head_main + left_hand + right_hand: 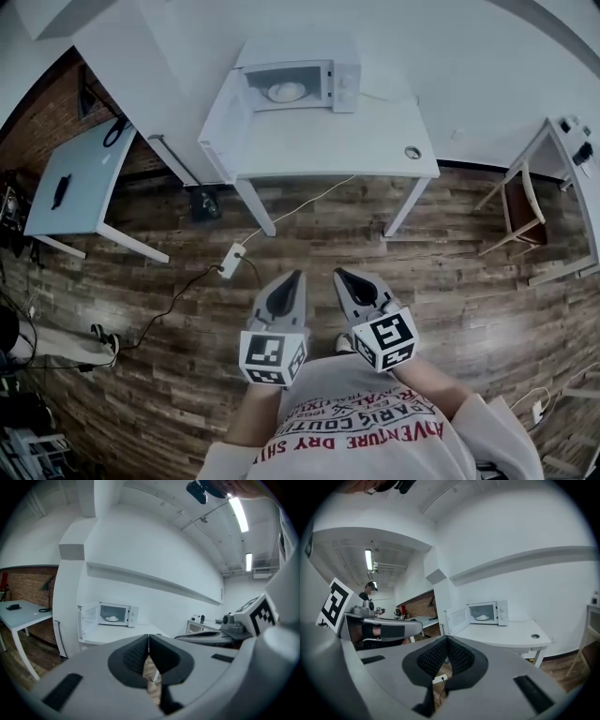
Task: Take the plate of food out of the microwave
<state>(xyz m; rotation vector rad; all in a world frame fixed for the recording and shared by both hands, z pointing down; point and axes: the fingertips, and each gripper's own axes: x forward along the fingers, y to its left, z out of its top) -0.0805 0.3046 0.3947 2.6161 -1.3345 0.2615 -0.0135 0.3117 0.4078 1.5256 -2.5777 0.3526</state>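
Observation:
A white microwave (298, 84) stands at the back of a white table (375, 155), its door (225, 117) swung open to the left. Inside sits the plate of food (287, 92), pale and rounded, also seen as the plate (112, 618) and the plate (482, 617) in the gripper views. My left gripper (296, 277) and right gripper (340, 275) are held side by side close to the body, over the wooden floor, well short of the table. Both are shut with nothing between their jaws. The left gripper (148, 641) and right gripper (446, 644) both point toward the microwave.
A small round object (412, 152) lies at the table's front right. A power strip (231, 260) with cables lies on the floor before the table. A grey desk (75, 178) stands left, a wooden chair (520, 211) right. A person (369, 590) stands far behind.

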